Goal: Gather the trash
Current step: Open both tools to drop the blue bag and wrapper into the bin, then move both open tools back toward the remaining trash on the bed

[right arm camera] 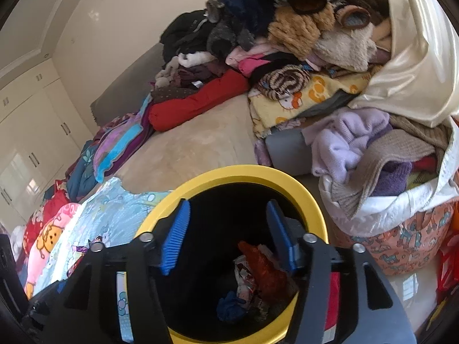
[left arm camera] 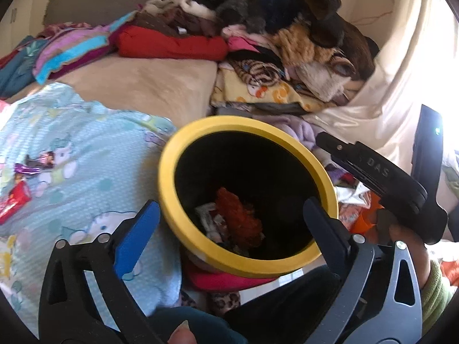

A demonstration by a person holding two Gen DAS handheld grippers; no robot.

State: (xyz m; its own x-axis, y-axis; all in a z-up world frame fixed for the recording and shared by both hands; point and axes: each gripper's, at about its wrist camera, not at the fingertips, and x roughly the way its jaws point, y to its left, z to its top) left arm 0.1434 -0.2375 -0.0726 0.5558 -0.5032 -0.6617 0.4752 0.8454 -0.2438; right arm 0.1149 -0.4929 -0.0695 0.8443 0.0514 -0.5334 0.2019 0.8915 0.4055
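Hanging over the round black bin with the yellow rim [left arm camera: 200, 253], the left gripper [left arm camera: 229, 218] and the right gripper [right arm camera: 228, 229] both have their jaws spread with nothing between them, so trash can fall in. An orange crumpled wrapper [left arm camera: 239, 218] lies at the bottom. A red wrapper [left arm camera: 14, 203] is left on the blue cartoon bed sheet [left arm camera: 86, 149], well apart from the bin.
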